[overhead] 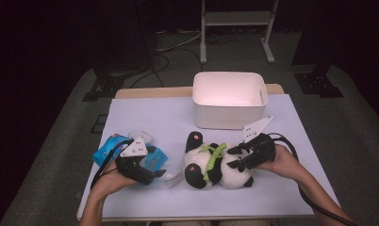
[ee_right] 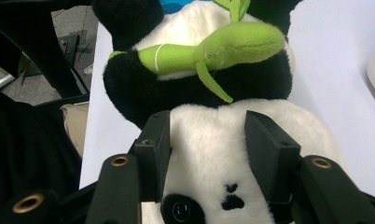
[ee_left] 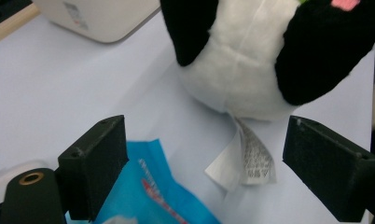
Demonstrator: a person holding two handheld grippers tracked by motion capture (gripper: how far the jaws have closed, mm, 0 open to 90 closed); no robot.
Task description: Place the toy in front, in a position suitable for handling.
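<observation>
Panda (ee_right: 213, 154) face partly hidden between right gripper (ee_right: 209, 140) pads; left gripper (ee_left: 204, 163) wide.

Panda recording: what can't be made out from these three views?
- White bin: its floor is washed out by glare in the high view.
- Blue packet: partly covered by the left gripper; print too small.
- Panda's sewn tag: text too small in the left gripper view.
- Right gripper: whether its pads press the panda.
</observation>
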